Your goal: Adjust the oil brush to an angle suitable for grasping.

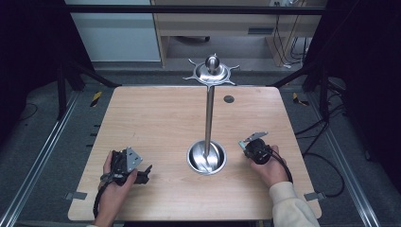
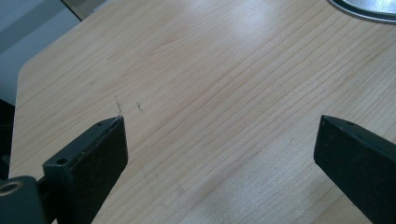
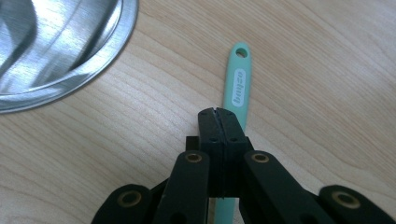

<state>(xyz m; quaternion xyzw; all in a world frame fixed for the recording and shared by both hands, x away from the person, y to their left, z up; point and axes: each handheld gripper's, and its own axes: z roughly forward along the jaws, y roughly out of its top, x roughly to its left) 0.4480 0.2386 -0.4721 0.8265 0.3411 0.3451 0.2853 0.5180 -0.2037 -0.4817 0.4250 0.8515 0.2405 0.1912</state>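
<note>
A stand is rising from its bowl-shaped base near the middle of the worktop. A utensil handle is lying flat on the worktop just beside that base.

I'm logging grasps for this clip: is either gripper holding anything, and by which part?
The right gripper is shut on a slim mint-green plastic handle, along its shaft, short of the holed end. The left gripper is open, holding nothing.

Cream sleeve, black cabled grippers
</note>
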